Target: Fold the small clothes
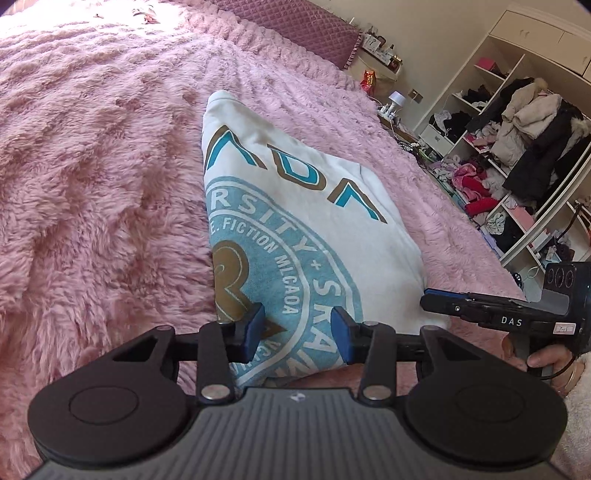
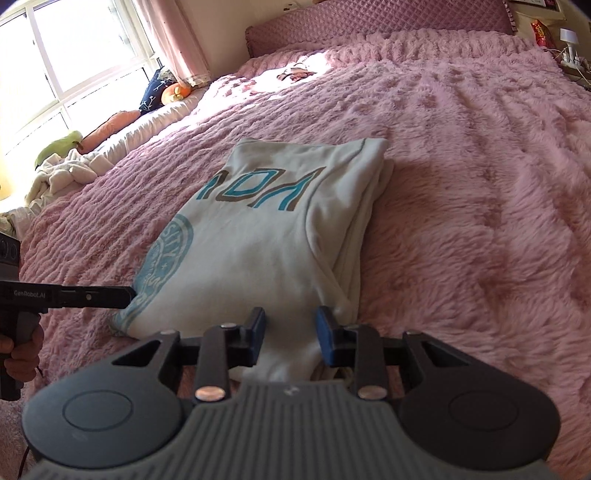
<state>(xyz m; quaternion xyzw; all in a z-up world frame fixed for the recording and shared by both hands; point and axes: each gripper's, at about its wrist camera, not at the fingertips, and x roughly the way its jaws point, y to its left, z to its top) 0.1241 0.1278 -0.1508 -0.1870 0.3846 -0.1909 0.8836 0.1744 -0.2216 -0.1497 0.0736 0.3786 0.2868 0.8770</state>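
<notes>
Left wrist view: left tool (image 1: 298, 329) low and level, fingers apart over shirt (image 1: 295, 221)
Right tool (image 2: 289, 334): parted too, holding nothing
Shirt axis: lengthwise toward headboard (image 2: 369, 18)

Both grippers are low and side by side. The left gripper (image 1: 298, 332) has its blue fingers (image 1: 255, 325) spread apart, and the right gripper (image 2: 290, 334) is spread just the same, each one gripped by a bare hand (image 1: 550, 360).

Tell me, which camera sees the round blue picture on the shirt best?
The left wrist view: the round blue seal fills the shirt facing that camera, lettering readable. The right wrist view shows only a squashed sliver of the seal at the shirt's left edge.
</notes>
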